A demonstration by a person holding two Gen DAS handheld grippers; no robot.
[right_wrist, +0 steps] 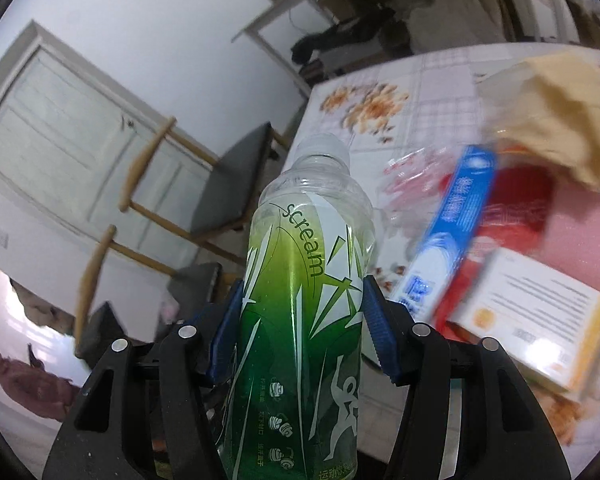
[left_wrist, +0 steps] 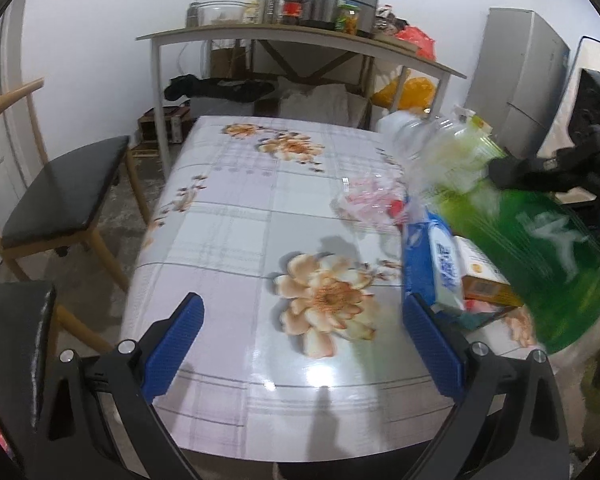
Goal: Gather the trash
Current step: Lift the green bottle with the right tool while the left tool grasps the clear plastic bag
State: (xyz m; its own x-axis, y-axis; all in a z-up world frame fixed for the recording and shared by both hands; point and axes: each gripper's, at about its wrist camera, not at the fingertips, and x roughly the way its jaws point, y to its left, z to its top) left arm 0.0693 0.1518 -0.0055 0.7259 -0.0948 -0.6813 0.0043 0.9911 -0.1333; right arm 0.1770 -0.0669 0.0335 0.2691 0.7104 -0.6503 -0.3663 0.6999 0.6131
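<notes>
Right claw point(right_wrist: 300, 332) clamped on the bottle point(right_wrist: 300, 300), blue pads point(right_wrist: 374, 332) pressing both sides of the green label. Bottle clear, capless as far as can be told, neck pointing away from the camera, lifted off the desk point(right_wrist: 432, 80). In the left wrist view, same bottle point(left_wrist: 540, 248) blurred, hanging at the right above the desk's point(left_wrist: 228, 240) right edge, gripped by the black claw point(left_wrist: 548, 176) partly in view there.

Left claw point(left_wrist: 304, 344) wide open, nothing between its pads point(left_wrist: 180, 344), hovering over the near end of the flowered cloth.

On the desk's right side, a heap of trash: blue-and-white tissue pack point(left_wrist: 436, 264), just beside it a white-and-orange box point(left_wrist: 484, 276), farther back a crumpled clear wrapper point(left_wrist: 368, 200) with pink print. From the right wrist, tissue pack point(right_wrist: 448, 236) lying over something red, box point(right_wrist: 536, 320) near it, crumpled wrapper point(right_wrist: 412, 180) behind, a tan paper bag point(right_wrist: 560, 116) blurred at the upper right.

Left of the desk, a chair point(left_wrist: 64, 192) with dark seat. Behind, a shelf point(left_wrist: 300, 36) loaded with jars and a pot.
</notes>
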